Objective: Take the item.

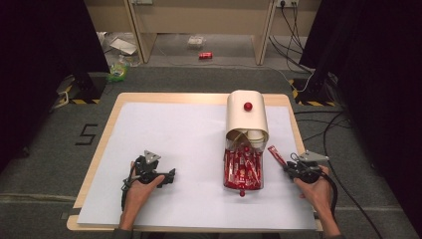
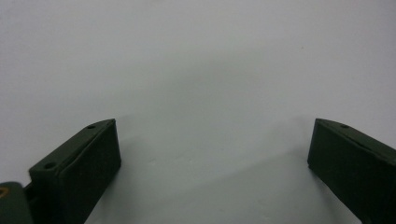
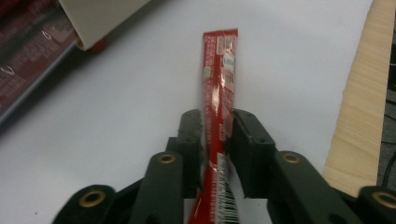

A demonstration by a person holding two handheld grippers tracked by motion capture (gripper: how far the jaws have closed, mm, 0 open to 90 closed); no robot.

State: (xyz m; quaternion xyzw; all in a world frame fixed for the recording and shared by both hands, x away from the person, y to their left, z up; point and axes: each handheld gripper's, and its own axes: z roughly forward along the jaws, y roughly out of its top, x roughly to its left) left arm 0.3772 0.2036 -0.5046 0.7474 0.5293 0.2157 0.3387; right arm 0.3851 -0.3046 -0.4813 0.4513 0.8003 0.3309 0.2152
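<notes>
left tongs [image 1: 170,175]: jaws wide apart, low over table | right tongs [image 3: 217,126]: clamped, jaws closed

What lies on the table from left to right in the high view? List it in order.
Left gripper → clear box of red sachets → red sachet clamped in the right gripper.

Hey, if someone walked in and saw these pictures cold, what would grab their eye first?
Probably the cream container right of centre on the white sheet, with red packets spilling from its open front. Next, the right gripper, shut on a single red stick packet. The left gripper rests open over bare sheet.
</notes>
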